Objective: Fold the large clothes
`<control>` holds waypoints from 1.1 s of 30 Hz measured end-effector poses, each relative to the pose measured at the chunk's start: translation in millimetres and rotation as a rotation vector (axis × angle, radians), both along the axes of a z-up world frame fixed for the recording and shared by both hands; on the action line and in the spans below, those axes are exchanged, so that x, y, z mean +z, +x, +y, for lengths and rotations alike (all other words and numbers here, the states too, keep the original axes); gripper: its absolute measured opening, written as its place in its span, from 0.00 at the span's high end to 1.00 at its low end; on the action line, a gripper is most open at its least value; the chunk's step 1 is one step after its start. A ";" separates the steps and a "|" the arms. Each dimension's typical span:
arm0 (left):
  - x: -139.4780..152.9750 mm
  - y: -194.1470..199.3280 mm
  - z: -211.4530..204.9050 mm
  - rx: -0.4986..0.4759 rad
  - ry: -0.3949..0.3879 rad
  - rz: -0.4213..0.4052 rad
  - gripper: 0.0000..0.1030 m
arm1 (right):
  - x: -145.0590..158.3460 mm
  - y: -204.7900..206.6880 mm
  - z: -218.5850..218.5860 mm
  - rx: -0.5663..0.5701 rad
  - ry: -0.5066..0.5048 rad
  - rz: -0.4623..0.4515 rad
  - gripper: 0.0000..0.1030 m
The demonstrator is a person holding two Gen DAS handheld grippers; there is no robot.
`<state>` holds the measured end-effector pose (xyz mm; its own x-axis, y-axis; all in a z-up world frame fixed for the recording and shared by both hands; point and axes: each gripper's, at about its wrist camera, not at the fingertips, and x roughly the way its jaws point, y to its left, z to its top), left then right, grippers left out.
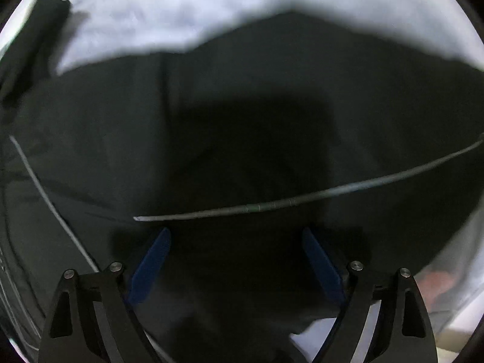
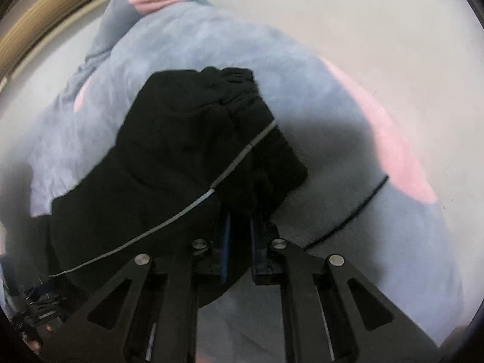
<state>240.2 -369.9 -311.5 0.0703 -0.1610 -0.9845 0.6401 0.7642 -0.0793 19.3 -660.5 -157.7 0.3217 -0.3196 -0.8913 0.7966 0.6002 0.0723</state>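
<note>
Black garment (image 2: 169, 163), w/ thin grey piping (image 2: 181, 211), lies bunched on the blue-and-pink blanket (image 2: 193, 48), which serves as ref. landmark throughout; garment sits approx. mid-blanket, bare blanket showing beyond its far edge in both views. Right gripper (image 2: 240, 211): tongs together, clamped on a fold of the garment at the edge nearest the camera, cloth rising between the blue pads (image 2: 225, 242). Left gripper (image 1: 236, 239): tongs well apart, nothing between them, poised over a flat stretch of garment (image 1: 242, 106) just short of a piping line (image 1: 302, 199); contact w/ cloth cannot be confirmed, view dark and blurred. Judged step: securing second hold before lifting to fold. Recommendations: left should close on a single edge or corner, not a mid-panel pinch, else layers bunch; piping is a usable seam guide for picking matched points. Keep right hold firm, no slack. Lift both ends together, clear of the blanket, so pile does not drag the cloth. Risk: right appears to hold several layers, so the fold may come out uneven. A loose dark thread (image 2: 348, 211) lies on the blanket beside the garment; irrelevant.
</note>
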 end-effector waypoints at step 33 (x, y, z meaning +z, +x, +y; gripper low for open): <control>141.9 -50.8 288.0 0.266 -0.145 -0.172 0.12 | 60.3 117.1 267.8 0.551 -0.033 -0.124 1.00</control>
